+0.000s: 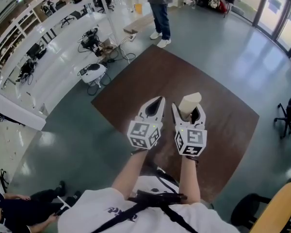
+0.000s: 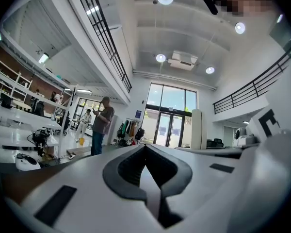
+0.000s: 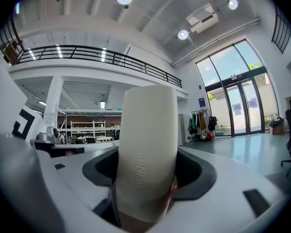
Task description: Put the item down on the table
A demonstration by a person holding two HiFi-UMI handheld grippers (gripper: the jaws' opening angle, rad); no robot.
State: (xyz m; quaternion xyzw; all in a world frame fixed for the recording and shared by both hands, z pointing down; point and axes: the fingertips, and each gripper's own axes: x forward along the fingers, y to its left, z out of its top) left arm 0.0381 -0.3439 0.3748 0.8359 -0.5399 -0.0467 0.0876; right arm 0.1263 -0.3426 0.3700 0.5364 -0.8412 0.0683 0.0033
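Note:
A cream-coloured, smooth rounded item (image 1: pixel 189 104) stands up out of my right gripper (image 1: pixel 188 115), whose jaws are shut on it. In the right gripper view the item (image 3: pixel 148 154) fills the middle, upright between the dark pads, with faint raised lettering on its side. My left gripper (image 1: pixel 155 108) hangs just left of the right one, jaws shut with nothing between them; in the left gripper view its gripper (image 2: pixel 150 178) shows the pads meeting. Both are held above a brown table (image 1: pixel 136 89).
A person (image 1: pixel 160 8) stands beyond the table's far corner, also seen as a person (image 2: pixel 102 125) in the left gripper view. White benches with cables and gear (image 1: pixel 89 40) run along the left. A wooden chair back (image 1: pixel 276 212) is at the lower right; another person sits at the lower left (image 1: pixel 19 210).

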